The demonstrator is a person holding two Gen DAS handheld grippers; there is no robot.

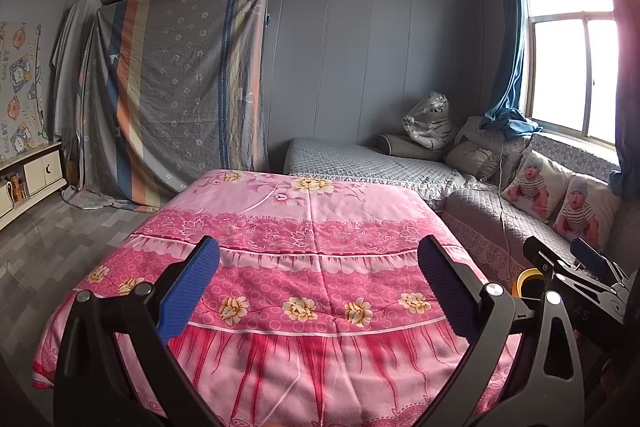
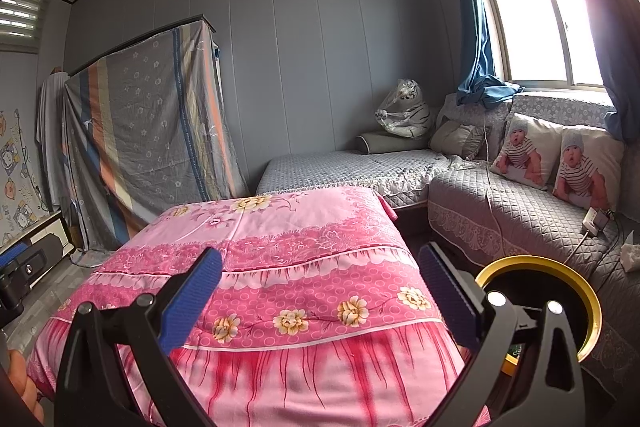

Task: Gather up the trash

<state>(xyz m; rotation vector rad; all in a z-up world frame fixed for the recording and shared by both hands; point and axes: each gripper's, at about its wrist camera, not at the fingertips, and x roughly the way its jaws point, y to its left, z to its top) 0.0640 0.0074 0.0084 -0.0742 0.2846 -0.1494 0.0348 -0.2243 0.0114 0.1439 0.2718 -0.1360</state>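
Observation:
My left gripper [image 1: 318,287] is open over a table draped in a pink floral cloth [image 1: 320,227], with nothing between its blue pads. My right gripper [image 2: 320,297] is open too, above the same cloth [image 2: 280,227], and holds nothing. A black bin with a gold rim [image 2: 595,311] stands just right of the right gripper, between table and sofa; its rim [image 1: 528,273] also shows in the left wrist view. A crumpled white tissue [image 2: 631,254] lies on the sofa seat at the far right. Something small and green [image 2: 514,350] shows inside the bin.
A grey quilted corner sofa [image 2: 520,203] carries two baby-print cushions [image 2: 524,151], a power strip with a cable [image 2: 596,219] and a bagged plush tiger [image 2: 404,107]. A sheet-covered cabinet [image 1: 172,99] stands at the back left, with grey floor [image 1: 48,235] left of the table. A hand [image 2: 20,383] shows at lower left.

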